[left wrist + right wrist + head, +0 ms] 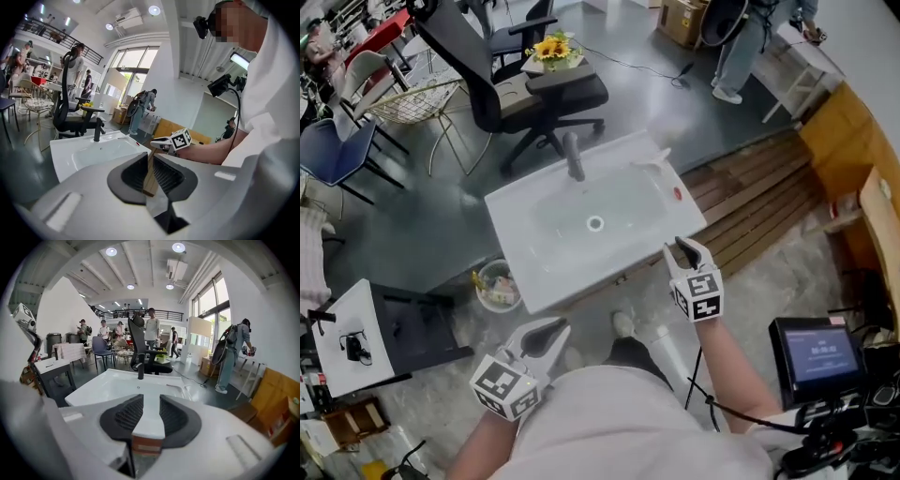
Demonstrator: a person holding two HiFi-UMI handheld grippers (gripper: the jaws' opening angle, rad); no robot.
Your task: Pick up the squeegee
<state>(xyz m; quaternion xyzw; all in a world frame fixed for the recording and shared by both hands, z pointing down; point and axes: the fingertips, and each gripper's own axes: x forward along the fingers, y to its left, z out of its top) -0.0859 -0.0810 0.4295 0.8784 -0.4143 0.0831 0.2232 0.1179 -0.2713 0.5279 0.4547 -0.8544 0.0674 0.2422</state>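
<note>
Squeegee (652,161): I take it to be the pale, flat-lying piece on the sink's (525,281) far right corner, just beside the tap (573,155) side of the rim; it is too small in view to confirm blade or handle. A small red item (677,194) lies near it on the right edge, apart from it. The sink itself sits low on the floor in front of me, with the basin bare. My right claw (689,253) hangs over the sink's near right corner, pointed along the right edge toward that far corner. Its jaws stand apart with nothing between them, only the white rim showing through the gap. My judgement is that it is held this way because it is the nearer claw and already lined up for the reach. My left claw (548,333) is held back off the near edge, well apart from the squeegee, jaws likewise apart and empty, probably kept clear so as not to cross the working side. Neither claw touches anything. Finding: pickup not yet begun. The squeegee lies flat against the rim, so a low approach along the right edge looks necessary to get one jaw on either side.
</note>
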